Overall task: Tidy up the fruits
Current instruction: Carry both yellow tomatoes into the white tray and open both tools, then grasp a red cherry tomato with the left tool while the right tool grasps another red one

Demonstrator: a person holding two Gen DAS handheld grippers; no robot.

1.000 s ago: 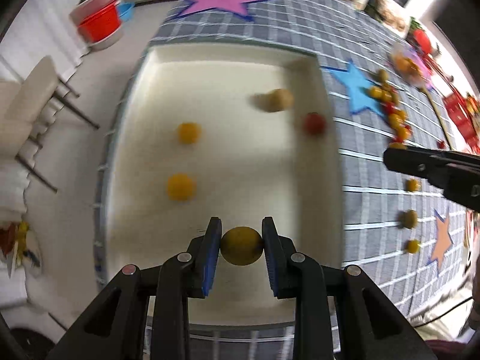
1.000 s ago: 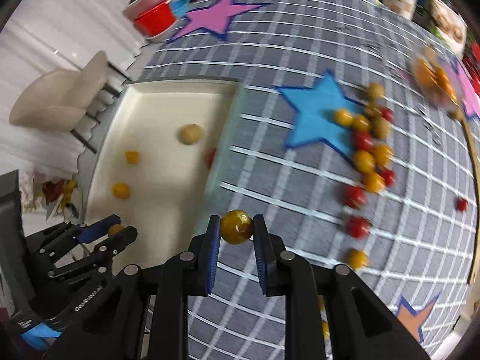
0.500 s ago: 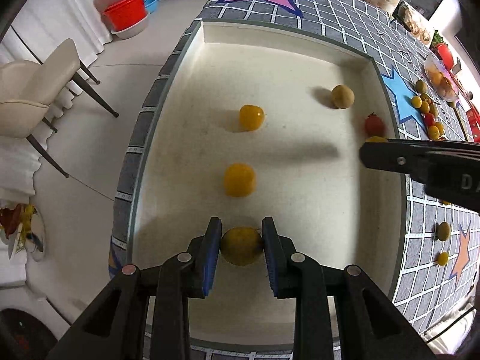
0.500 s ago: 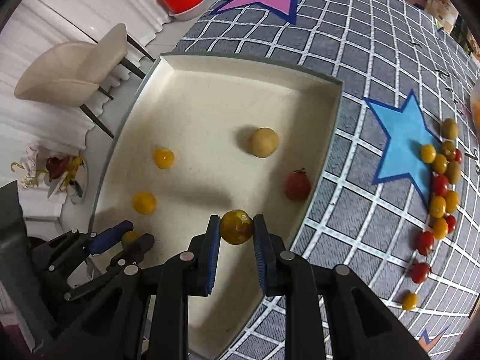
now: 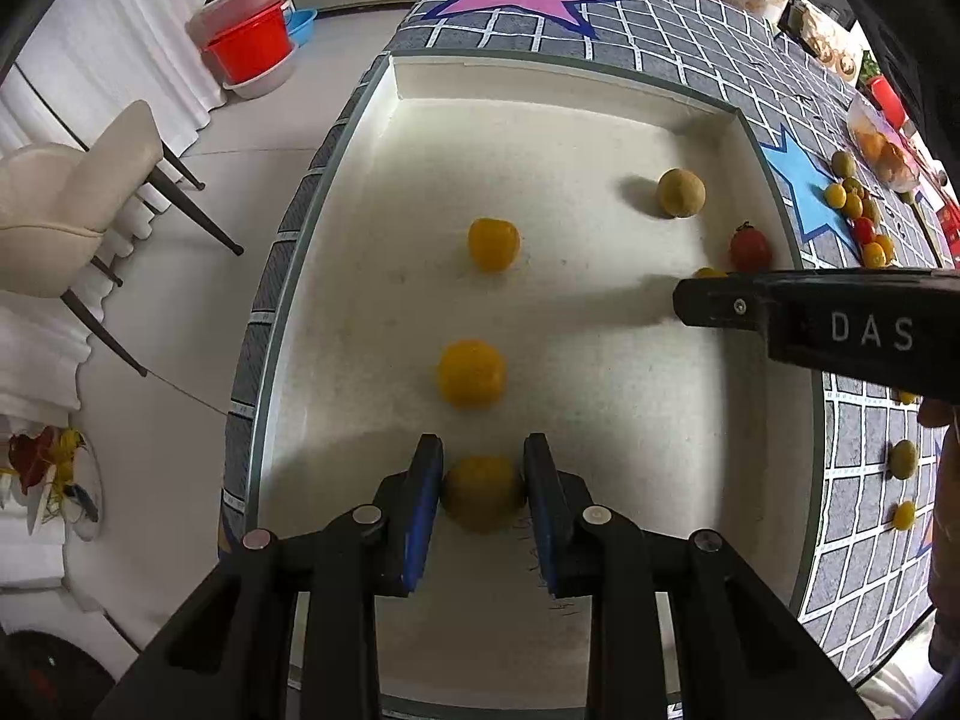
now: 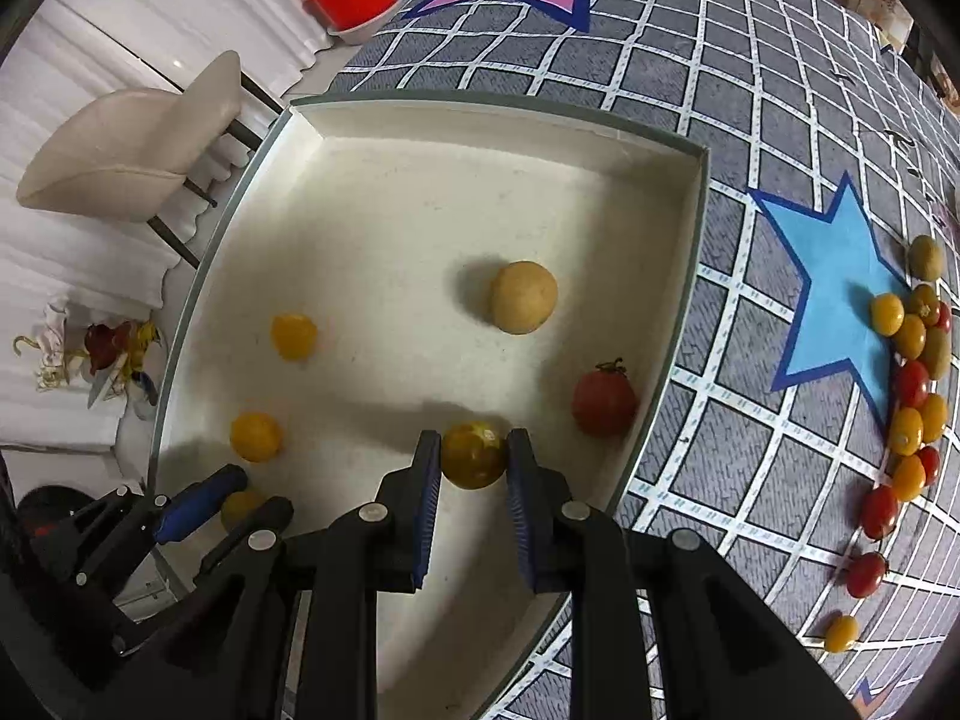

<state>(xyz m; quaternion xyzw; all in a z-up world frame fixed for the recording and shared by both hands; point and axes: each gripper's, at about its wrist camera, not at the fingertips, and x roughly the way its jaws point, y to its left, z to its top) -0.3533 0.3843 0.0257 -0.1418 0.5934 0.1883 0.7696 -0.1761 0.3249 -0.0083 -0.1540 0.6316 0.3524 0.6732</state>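
Observation:
A cream tray [image 5: 558,84] [image 6: 492,114] lies on the grey grid cloth. My left gripper [image 5: 483,495] is shut on a yellow tomato [image 5: 483,495] low over the tray's near left part. My right gripper [image 6: 474,456] is shut on a yellow-green tomato [image 6: 474,455] above the tray's right side; it shows in the left wrist view [image 5: 684,303] as a black bar. In the tray lie two yellow tomatoes [image 5: 493,243] [image 5: 471,373], a tan round fruit [image 5: 681,193] [image 6: 523,297] and a red tomato [image 5: 750,246] [image 6: 603,399].
A row of red, yellow and green tomatoes [image 6: 912,372] lies by the blue star [image 6: 834,282] right of the tray. A few loose tomatoes [image 5: 903,459] lie on the cloth. A beige chair [image 5: 66,204] and red tubs [image 5: 249,51] stand off the table's left.
My right gripper has carried its tomato from over the cloth to above the tray. My left gripper has come lower and closer to the tray floor, still gripping its tomato.

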